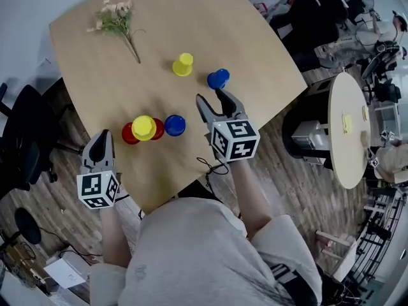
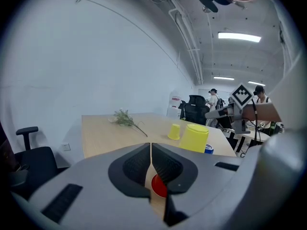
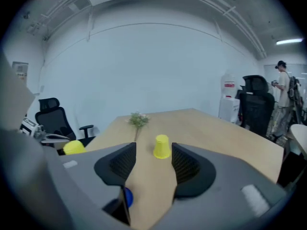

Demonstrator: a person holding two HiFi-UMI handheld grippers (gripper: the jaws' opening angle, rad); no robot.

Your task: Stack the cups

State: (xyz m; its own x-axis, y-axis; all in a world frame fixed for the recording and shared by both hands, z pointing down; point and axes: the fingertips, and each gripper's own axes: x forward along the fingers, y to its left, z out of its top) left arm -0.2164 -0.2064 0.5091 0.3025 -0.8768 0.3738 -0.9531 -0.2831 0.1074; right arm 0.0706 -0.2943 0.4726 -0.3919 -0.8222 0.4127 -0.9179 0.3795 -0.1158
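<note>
On the wooden table (image 1: pixel 248 37), a yellow cup (image 1: pixel 144 127) sits upside down on red cups (image 1: pixel 129 134), with a blue cup (image 1: pixel 174 125) touching them on the right. Another yellow cup (image 1: pixel 183 64) and another blue cup (image 1: pixel 218 78) stand farther out. My left gripper (image 1: pixel 100 139) is shut and empty at the table's near edge, left of the red cups. Its own view shows the jaws (image 2: pixel 150 145) pressed together, with a red cup (image 2: pixel 159 186) beyond them. My right gripper (image 1: pixel 211 98) is open and empty between the two blue cups; the far yellow cup (image 3: pixel 162 146) shows beyond its jaws (image 3: pixel 153 148).
A sprig of flowers (image 1: pixel 116 19) lies at the table's far left. Black office chairs (image 1: pixel 29 139) stand left of the table, a round side table (image 1: pixel 349 126) to the right. People (image 3: pixel 283 92) stand in the room's background.
</note>
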